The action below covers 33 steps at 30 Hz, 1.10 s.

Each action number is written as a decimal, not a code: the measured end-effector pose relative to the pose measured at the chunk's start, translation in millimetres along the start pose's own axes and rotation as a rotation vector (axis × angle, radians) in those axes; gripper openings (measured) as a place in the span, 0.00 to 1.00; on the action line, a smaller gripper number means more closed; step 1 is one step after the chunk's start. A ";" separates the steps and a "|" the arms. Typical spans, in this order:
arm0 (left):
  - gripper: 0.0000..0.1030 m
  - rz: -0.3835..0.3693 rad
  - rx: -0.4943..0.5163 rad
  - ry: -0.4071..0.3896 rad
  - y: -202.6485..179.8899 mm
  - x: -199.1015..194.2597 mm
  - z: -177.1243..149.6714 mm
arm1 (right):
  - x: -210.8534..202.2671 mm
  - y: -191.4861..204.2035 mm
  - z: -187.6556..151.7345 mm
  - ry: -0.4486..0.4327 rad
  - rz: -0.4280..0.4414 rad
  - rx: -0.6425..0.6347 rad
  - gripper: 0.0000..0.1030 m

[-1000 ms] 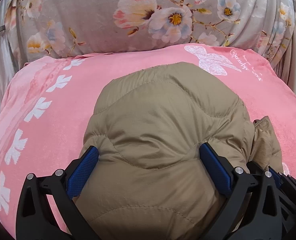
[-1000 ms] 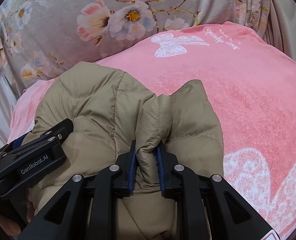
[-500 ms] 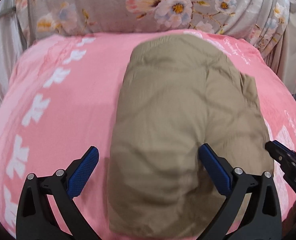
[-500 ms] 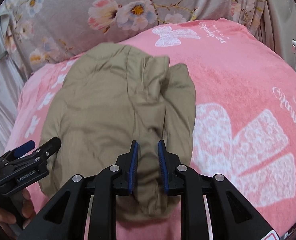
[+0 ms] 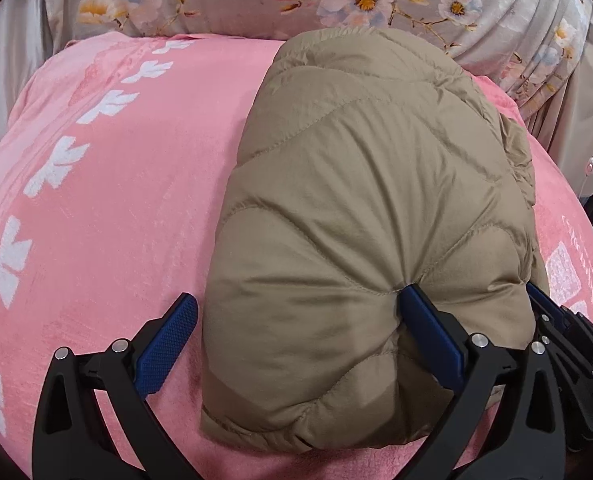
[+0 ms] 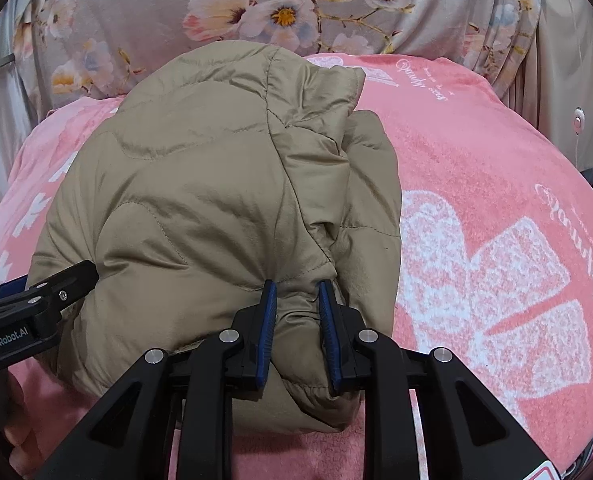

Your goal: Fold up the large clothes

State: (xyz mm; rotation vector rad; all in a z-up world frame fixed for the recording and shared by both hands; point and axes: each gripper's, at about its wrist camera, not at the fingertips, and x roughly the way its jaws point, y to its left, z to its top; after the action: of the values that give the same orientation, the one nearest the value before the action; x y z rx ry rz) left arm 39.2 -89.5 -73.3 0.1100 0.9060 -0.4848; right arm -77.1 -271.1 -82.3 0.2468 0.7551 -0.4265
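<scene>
A tan quilted puffer jacket (image 5: 376, 200) lies folded into a thick bundle on a pink blanket (image 5: 116, 220). My left gripper (image 5: 296, 300) stands wide open at its near end. The right pad (image 5: 428, 332) digs into the padding and the left pad (image 5: 168, 344) rests beside the jacket on the blanket. In the right wrist view, my right gripper (image 6: 297, 288) is shut on a bunched fold of the jacket (image 6: 200, 184) at its near right edge. The left gripper (image 6: 56, 292) shows at the jacket's left side.
Grey floral fabric (image 5: 256, 0) rises behind the blanket, and the jacket's far end reaches it. The blanket (image 6: 496, 160) with white butterfly prints spreads to the right. A hand (image 6: 16, 412) holds the left tool at the lower left. Pale curtain hangs at the far right.
Both grippers moved across the blanket with the jacket. The bundle now sits further right in the left view, so the left pad is off it. The right grip kept its fold.
</scene>
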 end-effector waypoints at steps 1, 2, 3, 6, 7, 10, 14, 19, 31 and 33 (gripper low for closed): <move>0.96 -0.002 -0.003 0.004 -0.5 1.0 1.4 | 0.2 -1.3 -1.4 -0.003 0.005 0.002 0.21; 0.96 -0.002 -0.002 0.007 -0.8 2.0 1.7 | 0.3 -3.5 -2.8 -0.006 0.012 0.005 0.21; 0.96 0.004 0.003 0.004 -2.3 2.1 1.1 | 0.4 -4.8 -3.9 -0.009 0.019 0.009 0.21; 0.96 0.026 0.020 -0.009 -6.4 2.4 -0.5 | 0.7 -6.7 -7.7 -0.014 0.034 0.017 0.21; 0.96 0.033 0.023 -0.013 -7.5 2.6 -1.1 | 0.6 -8.1 -8.9 -0.015 0.038 0.019 0.21; 0.96 0.049 0.036 -0.018 -9.4 3.7 -1.3 | 2.1 -10.0 -9.3 -0.019 0.051 0.024 0.21; 0.96 0.050 0.036 -0.018 -9.5 4.9 -1.2 | 3.4 -13.2 -10.2 -0.022 0.067 0.032 0.21; 0.96 0.058 0.047 -0.028 -10.3 5.9 -1.5 | 4.5 -16.0 -10.4 -0.026 0.080 0.040 0.21; 0.96 0.054 0.028 0.022 -9.5 -1.6 6.8 | -3.9 -19.0 1.5 0.039 0.064 -0.017 0.30; 0.95 0.049 0.044 0.030 -11.1 -9.4 12.1 | -14.7 -32.0 10.7 0.055 0.107 0.028 0.35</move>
State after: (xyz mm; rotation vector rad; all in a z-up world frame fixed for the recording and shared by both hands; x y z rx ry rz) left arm 38.2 -99.5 -57.3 0.1797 0.9198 -0.4584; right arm -94.8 -299.2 -66.4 0.3251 0.7863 -0.3299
